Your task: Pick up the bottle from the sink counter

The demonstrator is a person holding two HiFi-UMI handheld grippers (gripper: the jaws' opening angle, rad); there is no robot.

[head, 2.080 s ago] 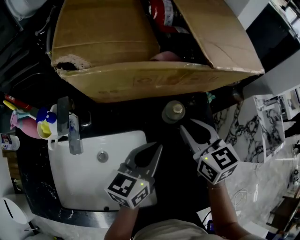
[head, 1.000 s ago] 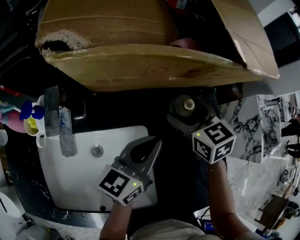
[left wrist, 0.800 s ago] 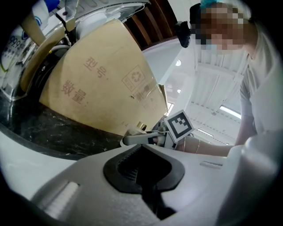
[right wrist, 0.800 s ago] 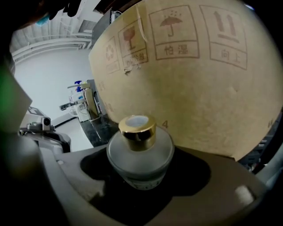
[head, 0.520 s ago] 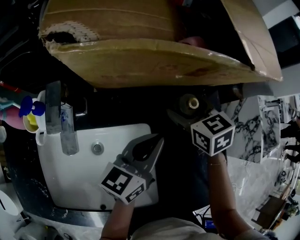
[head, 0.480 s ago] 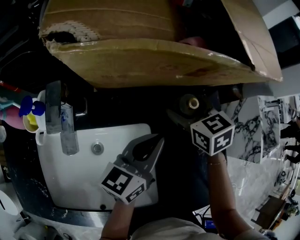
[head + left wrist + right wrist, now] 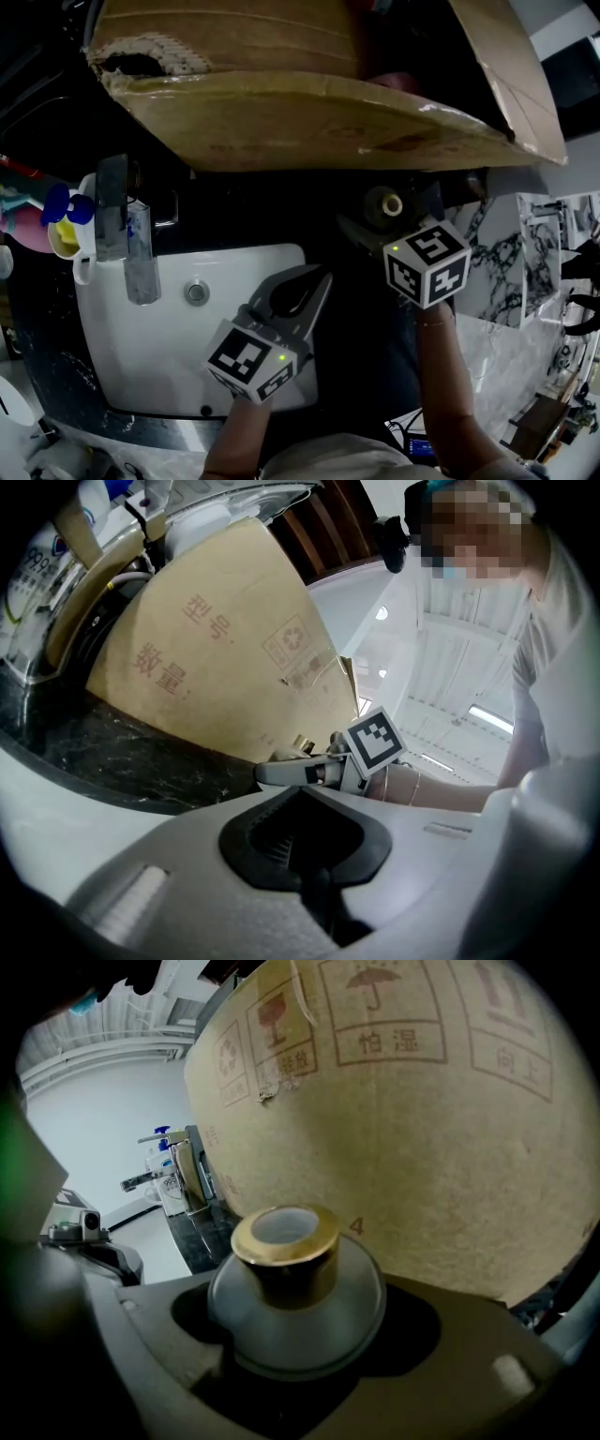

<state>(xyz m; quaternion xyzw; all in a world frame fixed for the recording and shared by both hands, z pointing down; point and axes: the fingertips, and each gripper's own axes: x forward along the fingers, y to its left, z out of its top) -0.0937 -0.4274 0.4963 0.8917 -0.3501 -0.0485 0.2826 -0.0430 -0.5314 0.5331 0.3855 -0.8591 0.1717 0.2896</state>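
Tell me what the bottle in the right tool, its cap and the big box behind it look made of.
The bottle looks like frosted glass or plastic, matte and translucent; which one is unclear. Its cap has a shiny gold wall, probably metal or metallised plastic, and a pale top. The box is matte brown cardboard with printed symbols.

Location type: washroom sink corner inside a hall-like building.

Evidence:
- white basin [image 7: 141, 356], below and left of left claw [image 7: 317, 277]
- drain [image 7: 197, 292], just left of that claw
- chrome tap [image 7: 127, 234], further left, over basin rim
- cup of bright brush-like items [image 7: 66, 239], beside tap
- dark speckled stone counter [image 7: 52, 356] round basin
- white marble-veined slab [image 7: 497, 262], right of right claw [image 7: 378, 217]
- large cardboard shipping carton [image 7: 309, 112], ahead of both claws
- ribbed ceiling with strip lights [image 7: 492, 719], above left claw
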